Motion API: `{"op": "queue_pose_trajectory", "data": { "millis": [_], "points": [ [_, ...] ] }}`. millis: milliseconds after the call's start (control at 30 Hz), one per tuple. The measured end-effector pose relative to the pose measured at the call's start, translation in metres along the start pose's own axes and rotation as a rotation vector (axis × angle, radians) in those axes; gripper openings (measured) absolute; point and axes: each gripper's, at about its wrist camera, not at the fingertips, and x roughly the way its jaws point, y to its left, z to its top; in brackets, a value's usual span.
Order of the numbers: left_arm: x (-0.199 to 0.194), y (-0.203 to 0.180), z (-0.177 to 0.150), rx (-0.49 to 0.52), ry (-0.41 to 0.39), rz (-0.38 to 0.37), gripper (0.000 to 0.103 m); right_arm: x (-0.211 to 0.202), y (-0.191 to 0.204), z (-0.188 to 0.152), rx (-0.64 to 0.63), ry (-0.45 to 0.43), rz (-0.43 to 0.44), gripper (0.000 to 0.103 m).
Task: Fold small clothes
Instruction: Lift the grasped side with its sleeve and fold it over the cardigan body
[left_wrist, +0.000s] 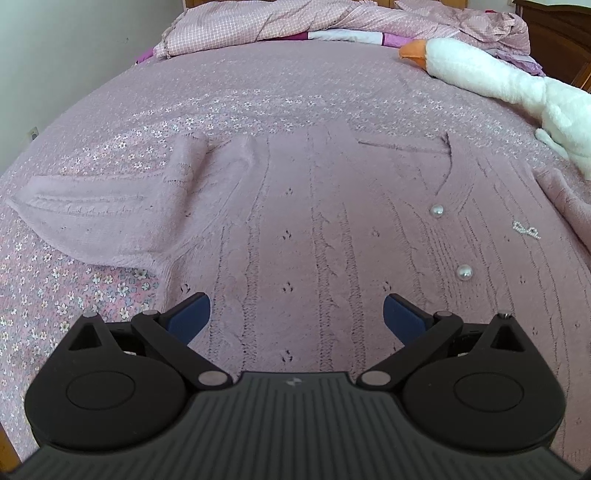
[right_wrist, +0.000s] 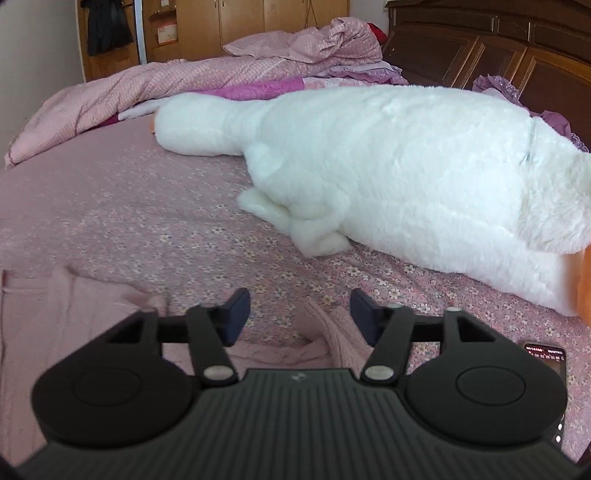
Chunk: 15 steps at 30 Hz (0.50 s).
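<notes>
Left wrist view: left tool (left_wrist: 296, 314) spread wide, blue pads empty, poised over lower body of pale pink cable-knit cardigan (left_wrist: 314, 229), which lies face up, mostly flat on the bed's pink floral bedspread (left_wrist: 258, 92). One sleeve (left_wrist: 110, 206) splayed out to the side, w/ a crease near the shoulder. Round pearl buttons (left_wrist: 437, 211) along the front placket; small glittery bow trim (left_wrist: 526, 230) near it. Long white plush goose w/ orange beak (left_wrist: 480, 70) close beside the far edge of the knit.

Risks, judged: pads pinching one layer only, so front lifts w/o back and fold goes skewed. Fluffy yarn liable to snag on pad corners. Pad closing on a button or the bow: slip, or pulled trim.

Right wrist view: right tool (right_wrist: 299, 317) also spread, nothing between pads, hovering over other sleeve's ribbed cuff (right_wrist: 332, 332) and bunched pink fabric. Goose body (right_wrist: 406, 177) near, ahead. Black smartphone, screen lit (right_wrist: 546, 356), on the bed beside the tool.

Risks, judged: sleeve swept inward may drag the goose's foot or nudge the phone. Bunching under the tool, if not smoothed, gets folded in as a lump. Cuff edge partly hidden by tool; exact lie unclear.
</notes>
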Motion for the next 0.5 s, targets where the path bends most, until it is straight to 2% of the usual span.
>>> {"op": "queue_pose_trajectory", "data": {
  "millis": [233,267,300,367,433,500],
  "points": [
    [0.012,-0.001,0.002,-0.004,0.024,0.01,0.103,0.035,-0.007,0.001,-0.038,0.112,-0.029,0.06],
    [0.014,-0.002,0.002,-0.002,0.029,0.011,0.103,0.039,-0.007,0.0,-0.046,0.128,-0.028,0.057],
    [0.016,-0.003,0.002,0.003,0.033,0.013,0.103,0.043,-0.008,0.0,-0.051,0.141,-0.029,0.051],
    [0.019,-0.005,0.001,0.009,0.04,0.013,0.103,0.05,-0.009,0.001,-0.056,0.169,-0.038,0.01],
    [0.02,-0.006,0.001,0.011,0.044,0.01,0.103,0.051,-0.01,0.0,-0.052,0.175,-0.055,0.011],
    [0.02,-0.005,0.001,0.011,0.043,0.01,0.103,0.045,-0.01,0.002,-0.063,0.144,-0.064,0.01]
  ]
}}
